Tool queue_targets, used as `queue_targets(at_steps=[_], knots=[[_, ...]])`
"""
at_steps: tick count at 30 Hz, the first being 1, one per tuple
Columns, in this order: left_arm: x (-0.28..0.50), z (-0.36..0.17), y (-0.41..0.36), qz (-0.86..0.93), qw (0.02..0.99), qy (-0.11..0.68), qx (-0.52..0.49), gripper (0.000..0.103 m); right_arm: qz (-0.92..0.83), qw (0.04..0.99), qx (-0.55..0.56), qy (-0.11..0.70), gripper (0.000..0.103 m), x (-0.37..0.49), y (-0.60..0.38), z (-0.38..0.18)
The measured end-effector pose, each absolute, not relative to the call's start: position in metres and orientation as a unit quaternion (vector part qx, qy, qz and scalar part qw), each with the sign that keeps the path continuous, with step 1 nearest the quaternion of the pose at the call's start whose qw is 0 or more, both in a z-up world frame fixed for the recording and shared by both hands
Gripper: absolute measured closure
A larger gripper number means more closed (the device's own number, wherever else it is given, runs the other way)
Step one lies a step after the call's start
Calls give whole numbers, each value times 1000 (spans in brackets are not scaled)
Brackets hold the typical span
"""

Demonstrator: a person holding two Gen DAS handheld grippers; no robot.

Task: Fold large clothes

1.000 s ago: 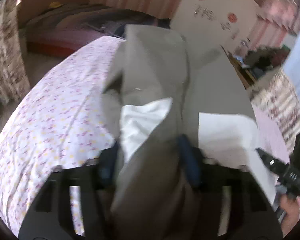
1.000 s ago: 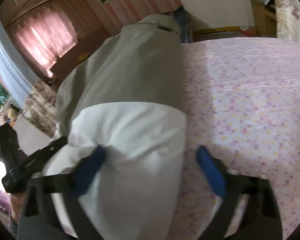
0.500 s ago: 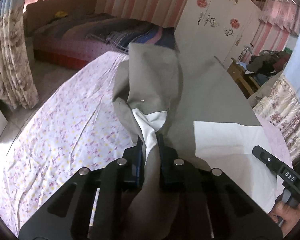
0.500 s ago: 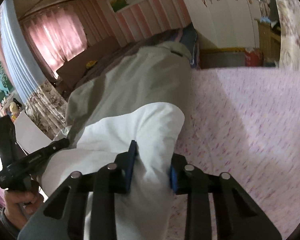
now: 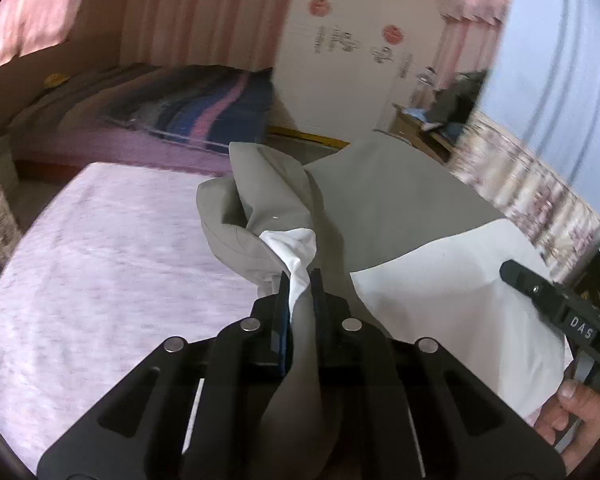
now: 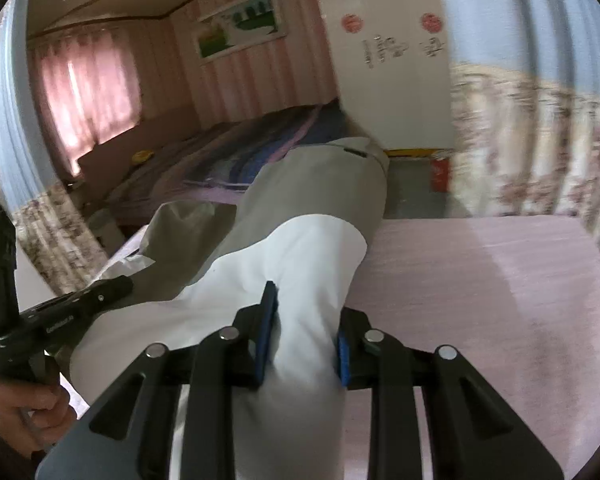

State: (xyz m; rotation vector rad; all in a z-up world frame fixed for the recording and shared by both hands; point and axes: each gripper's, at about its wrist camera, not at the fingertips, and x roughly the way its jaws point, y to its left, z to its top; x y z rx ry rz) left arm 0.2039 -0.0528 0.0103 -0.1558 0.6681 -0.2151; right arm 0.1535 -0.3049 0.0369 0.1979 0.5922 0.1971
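A large grey garment (image 5: 384, 200) with white lower panels lies along a bed with a pink floral sheet (image 5: 100, 248). My left gripper (image 5: 300, 280) is shut on a bunched white and grey end of it and holds it above the bed. My right gripper (image 6: 306, 320) is shut on the other white end (image 6: 300, 264), also lifted. The garment (image 6: 320, 184) stretches away from both grippers toward the bed's far edge. Each gripper shows at the side of the other's view: the right one (image 5: 556, 308) and the left one (image 6: 60, 316).
The floral sheet (image 6: 480, 280) spreads to the right of the garment. A second bed with a striped blanket (image 5: 188, 108) stands beyond. A white wardrobe (image 5: 352, 60) and floral curtains (image 6: 532, 140) are at the back.
Both grippers have closed on the garment's white ends and lifted them. The views have tilted up, showing more of the room.
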Motion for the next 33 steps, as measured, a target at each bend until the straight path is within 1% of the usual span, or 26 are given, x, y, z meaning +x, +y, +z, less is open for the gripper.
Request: queue_targets(at_steps=[4,7,10,11,12,13,14,15,17,18,20,21,22,23,24,25,26,28,30,32,33], knots=[[207,0,-124,-128,930,339,-66,96,65,946,80,306,77,149,-363,32],[208,-14,-165,-126,927,348,-52,96,56,938,82,332,76,155,-398,13],[206,-26,-186,-109,929,351,-35,93,55,927,84,360,65,159,-414,-13],[205,-30,-188,-101,931,351,-25,92,54,926,85,364,57,159,-413,-18],[204,-34,-189,-94,931,353,-17,87,44,926,84,365,42,156,-413,-26],[204,-38,-186,-90,929,358,-16,82,29,929,75,361,30,152,-411,-28],[202,-42,-184,-88,928,362,-19,78,5,935,49,352,14,142,-408,-32],[199,-47,-180,-88,926,366,-23,70,-11,939,20,343,13,134,-401,-35],[189,-57,-174,-88,925,370,-6,64,-15,945,12,326,13,114,-398,-39],[187,-57,-172,-86,926,367,-1,59,-19,946,14,322,13,107,-398,-40],[169,-54,-166,-89,930,357,9,50,-36,948,19,315,8,88,-398,-38],[161,-51,-162,-90,931,353,9,43,-44,949,16,311,8,81,-397,-35],[152,-45,-156,-93,933,348,5,32,-49,951,10,305,8,71,-392,-30],[143,-41,-150,-95,935,342,4,25,-47,953,5,300,7,62,-387,-26],[129,-33,-146,-90,939,330,16,12,-39,955,3,294,7,52,-381,-20],[118,-28,-144,-84,944,317,26,5,-33,957,3,289,6,44,-375,-16],[103,-21,-139,-75,951,298,37,3,-23,959,1,281,3,32,-366,-9],[78,-10,-128,-63,958,274,58,3,-24,964,-2,266,2,16,-354,-1],[58,-1,-113,-53,963,256,68,3,-33,967,-31,249,2,-5,-336,6],[40,5,-93,-32,967,245,58,3,-43,971,-53,229,2,-23,-320,13],[31,9,-82,-28,969,240,47,3,-43,972,-46,226,2,-30,-316,14]])
